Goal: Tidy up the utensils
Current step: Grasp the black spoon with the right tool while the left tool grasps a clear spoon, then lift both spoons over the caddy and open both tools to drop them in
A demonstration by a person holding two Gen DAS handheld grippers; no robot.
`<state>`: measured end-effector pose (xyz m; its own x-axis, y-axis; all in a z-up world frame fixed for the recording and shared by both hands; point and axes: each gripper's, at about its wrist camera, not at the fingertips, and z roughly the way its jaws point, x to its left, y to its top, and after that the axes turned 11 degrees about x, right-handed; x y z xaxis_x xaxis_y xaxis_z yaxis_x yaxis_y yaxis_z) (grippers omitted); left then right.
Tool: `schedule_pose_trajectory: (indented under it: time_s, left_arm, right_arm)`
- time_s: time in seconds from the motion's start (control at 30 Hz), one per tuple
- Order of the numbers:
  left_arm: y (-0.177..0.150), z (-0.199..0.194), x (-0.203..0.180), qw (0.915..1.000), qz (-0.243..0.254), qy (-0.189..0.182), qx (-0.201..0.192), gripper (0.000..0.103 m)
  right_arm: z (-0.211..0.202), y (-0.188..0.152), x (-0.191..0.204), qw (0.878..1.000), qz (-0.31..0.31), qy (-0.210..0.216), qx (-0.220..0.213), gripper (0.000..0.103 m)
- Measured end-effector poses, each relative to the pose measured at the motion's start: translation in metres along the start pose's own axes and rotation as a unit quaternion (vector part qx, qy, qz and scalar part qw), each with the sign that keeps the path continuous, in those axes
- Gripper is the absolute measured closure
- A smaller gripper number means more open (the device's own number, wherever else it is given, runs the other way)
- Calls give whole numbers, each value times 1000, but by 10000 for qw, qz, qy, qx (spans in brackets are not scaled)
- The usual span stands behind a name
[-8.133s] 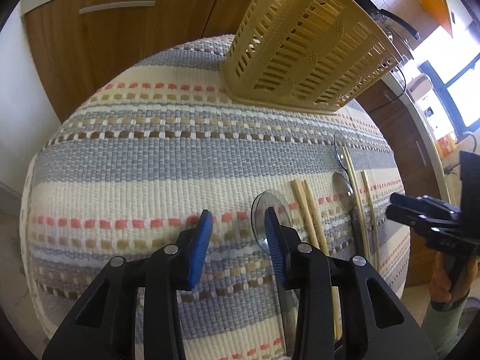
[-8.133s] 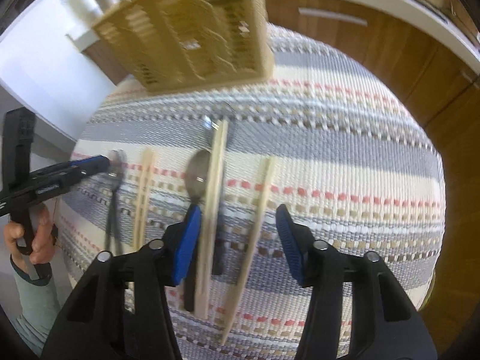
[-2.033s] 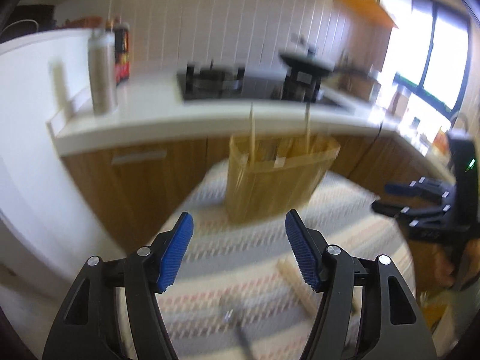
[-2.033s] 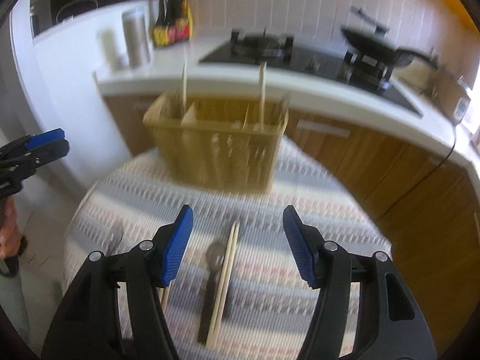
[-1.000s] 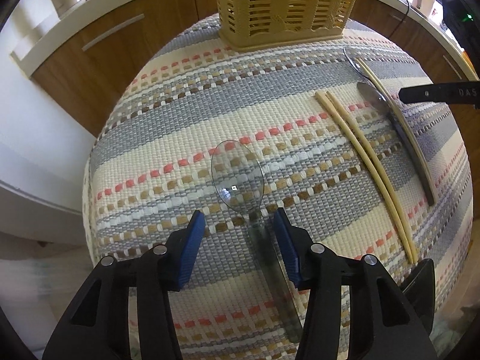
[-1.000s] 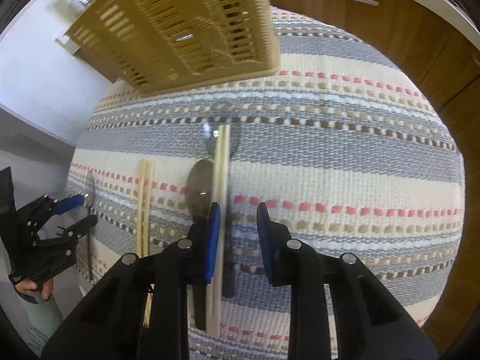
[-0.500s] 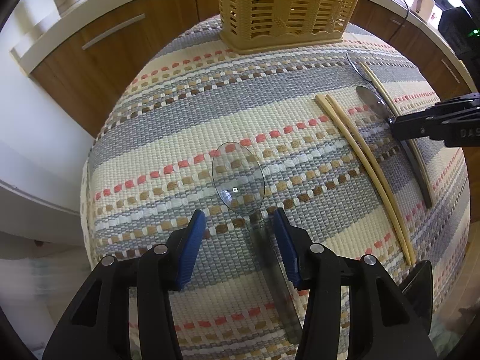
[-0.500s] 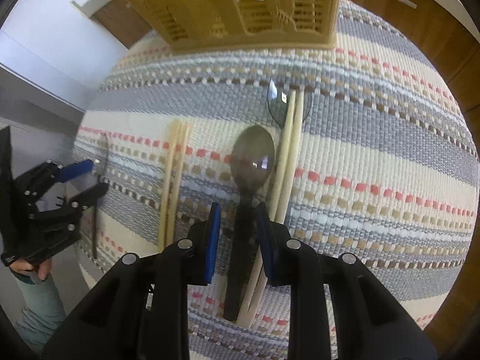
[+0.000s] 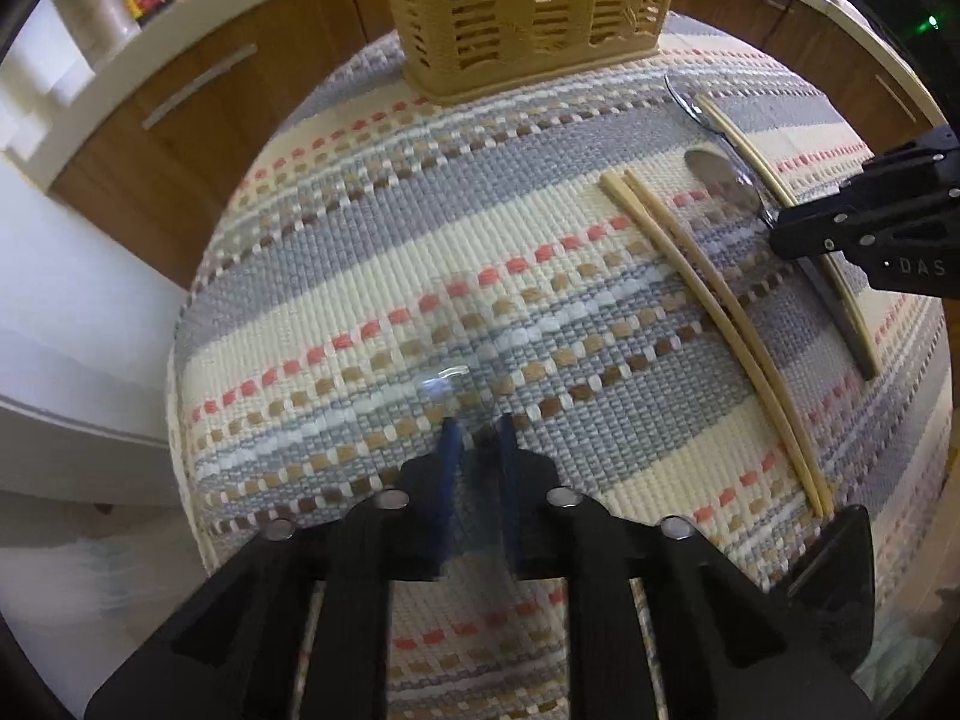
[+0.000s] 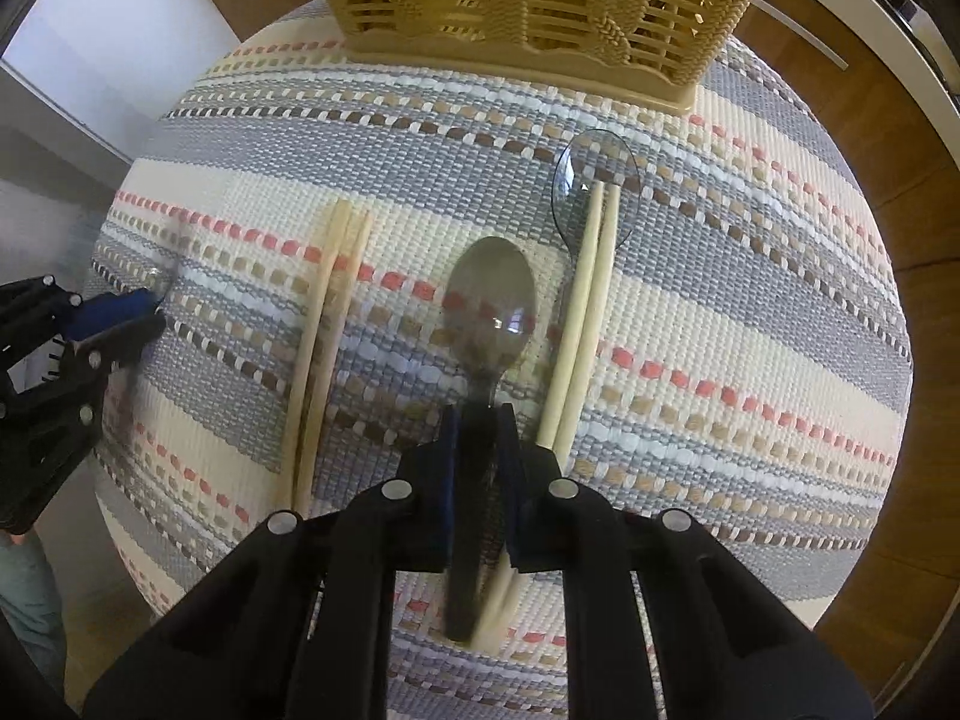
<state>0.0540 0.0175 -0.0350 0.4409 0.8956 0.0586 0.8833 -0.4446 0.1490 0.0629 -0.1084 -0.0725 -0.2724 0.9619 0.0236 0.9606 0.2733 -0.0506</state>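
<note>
My left gripper (image 9: 477,426) points steeply down at the striped mat (image 9: 372,276). Its jaws are closing on the handle of a clear plastic spoon (image 9: 445,377), whose bowl shows only as a faint glint ahead of the fingertips. My right gripper (image 10: 478,414) points straight down. Its jaws are closing on the handle of a grey spoon (image 10: 493,300), pads against both sides. Beside that spoon, a chopstick pair (image 10: 585,312) lies across a second clear spoon (image 10: 591,174). Another chopstick pair (image 10: 324,324) lies further left. The yellow utensil basket (image 10: 528,0) stands at the mat's far edge.
The mat covers a small round table with wooden cabinets (image 9: 198,102) and a white counter behind it. In the right wrist view the left gripper (image 10: 150,312) sits at the mat's left edge, a sleeve below it. The right gripper (image 9: 780,234) shows at the right of the left wrist view.
Both grippers' jaws have narrowed, the left onto the clear spoon's handle, the right onto the grey spoon's. The right gripper slid from the chopsticks over to the grey spoon and came lower.
</note>
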Motion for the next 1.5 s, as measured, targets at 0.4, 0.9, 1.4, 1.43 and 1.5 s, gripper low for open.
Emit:
schedule_pose_trajectory:
  time_s: [0.4, 0.9, 1.4, 1.43, 1.5]
  left_arm:
    - [8, -85, 30, 9795, -700, -742, -1737, 93]
    - [74, -212, 51, 9082, -966, -1045, -3937, 93]
    - [126, -185, 50, 8540, -1259, -680, -5002, 93]
    - [128, -182, 51, 8525, -1279, -660, -5025, 93]
    - [132, -174, 51, 8491, -1315, -628, -5077, 93]
  right_arm:
    - [-81, -30, -25, 9852, -353, 997, -1349, 93]
    - [-221, -23, -61, 9249, -311, 759, -3712, 93]
    - [-232, 21, -94, 8365, 244, -107, -5474, 93]
    - [-228, 26, -97, 8359, 293, -88, -5481, 93]
    - [-215, 37, -102, 8379, 343, -56, -5447, 93]
